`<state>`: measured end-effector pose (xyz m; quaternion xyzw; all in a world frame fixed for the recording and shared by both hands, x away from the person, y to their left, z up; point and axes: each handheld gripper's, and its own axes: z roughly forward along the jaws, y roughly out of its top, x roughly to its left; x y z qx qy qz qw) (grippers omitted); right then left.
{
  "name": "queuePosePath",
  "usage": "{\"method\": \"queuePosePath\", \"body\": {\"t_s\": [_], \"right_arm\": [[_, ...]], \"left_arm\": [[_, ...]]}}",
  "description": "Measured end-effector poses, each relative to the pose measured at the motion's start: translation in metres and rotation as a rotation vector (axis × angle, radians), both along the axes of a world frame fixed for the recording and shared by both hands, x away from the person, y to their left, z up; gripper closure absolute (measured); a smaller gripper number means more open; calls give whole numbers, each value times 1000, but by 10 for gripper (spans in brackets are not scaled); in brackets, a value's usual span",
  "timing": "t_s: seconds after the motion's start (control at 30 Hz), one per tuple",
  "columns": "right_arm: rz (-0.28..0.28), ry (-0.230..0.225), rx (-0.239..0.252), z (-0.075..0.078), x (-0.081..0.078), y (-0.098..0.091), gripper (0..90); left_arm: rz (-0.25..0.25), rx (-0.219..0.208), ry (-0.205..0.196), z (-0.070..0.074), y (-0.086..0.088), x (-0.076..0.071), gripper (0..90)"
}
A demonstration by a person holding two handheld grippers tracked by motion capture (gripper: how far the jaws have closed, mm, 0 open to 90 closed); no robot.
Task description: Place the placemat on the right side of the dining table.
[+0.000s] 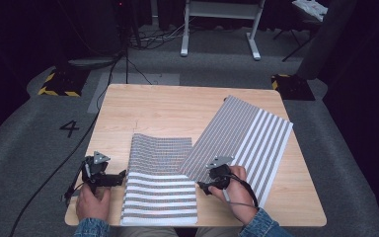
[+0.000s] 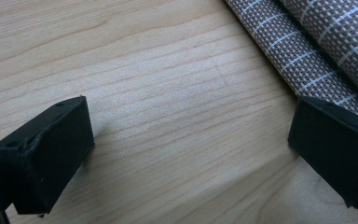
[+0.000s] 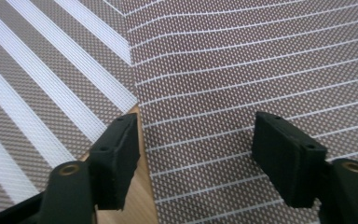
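Two woven brown mats with white stripes lie on the wooden table (image 1: 177, 106). One mat (image 1: 160, 192) sits at the near middle. The other mat (image 1: 246, 133) lies slanted at the right, its lower corner over the first. My left gripper (image 1: 121, 177) rests at the near mat's left edge, pointing right. Its jaws stand open over bare wood (image 2: 191, 121), with the mat's edge (image 2: 317, 51) beside the right jaw. My right gripper (image 1: 201, 187) points left over the overlap. It is open (image 3: 196, 140) above the finely lined weave (image 3: 242, 70), broad stripes (image 3: 37, 93) to its left.
The table's near edge runs just behind both hands. On the grey floor are a painted 4 (image 1: 69, 128), a black cable (image 1: 54, 170) trailing left, yellow-black marked bases (image 1: 59, 84) and a white desk frame (image 1: 219, 29) at the back.
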<state>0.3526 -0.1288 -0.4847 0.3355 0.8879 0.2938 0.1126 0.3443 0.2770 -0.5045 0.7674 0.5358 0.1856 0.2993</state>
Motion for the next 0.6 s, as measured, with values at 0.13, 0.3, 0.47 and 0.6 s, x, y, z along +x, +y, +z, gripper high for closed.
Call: {"method": "queuePosePath", "body": {"t_s": [0.13, 0.3, 0.47, 0.6], "right_arm": [[0, 5, -15, 3, 5, -5, 576], [22, 9, -20, 5, 13, -13, 788], [31, 39, 20, 13, 20, -28, 844], [28, 19, 30, 26, 12, -41, 838]], "left_arm": [[0, 0, 0, 0, 0, 0, 1], [0, 0, 0, 0, 0, 0, 1], [0, 0, 0, 0, 0, 0, 1], [-1, -1, 0, 0, 0, 0, 1]]}}
